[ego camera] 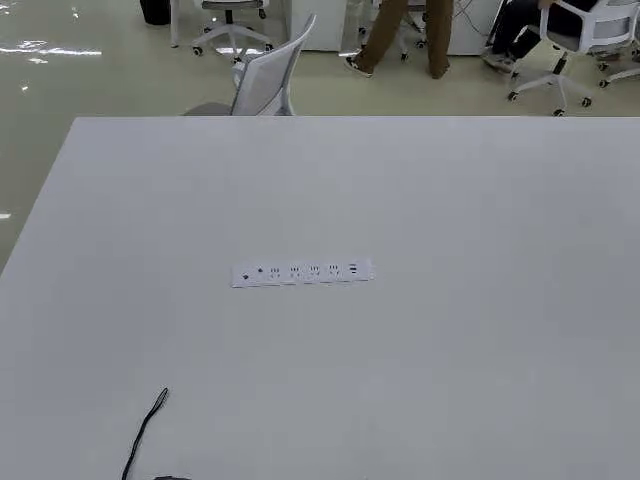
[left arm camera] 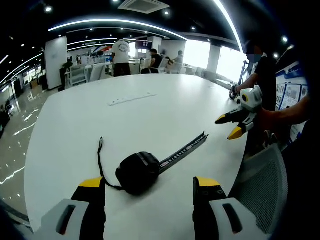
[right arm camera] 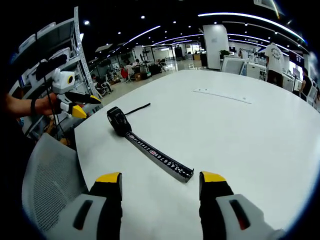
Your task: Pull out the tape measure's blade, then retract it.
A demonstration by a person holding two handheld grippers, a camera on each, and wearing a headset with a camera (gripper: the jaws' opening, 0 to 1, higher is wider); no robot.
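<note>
White office table [ego camera: 450, 350], tape measure [left arm camera: 140, 172] extended, left claw [left arm camera: 148, 181] and right claw [right arm camera: 161, 176] spread

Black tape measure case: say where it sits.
In the left gripper view, the black tape measure case lies on the white table, just ahead of the left gripper.

This is an open-plan office. A broad white worktop [ego camera: 480, 380] with a socket strip [ego camera: 302, 272] set into it stretches ahead of both pairs of jaws. Past its far edge, white mesh swivel chairs [ego camera: 268, 80] on castors stand on a glossy floor [ego camera: 60, 80]. Far ahead of the left jaws, people [left arm camera: 120, 56] stand among desks under long ceiling light strips [left arm camera: 115, 22].
</note>
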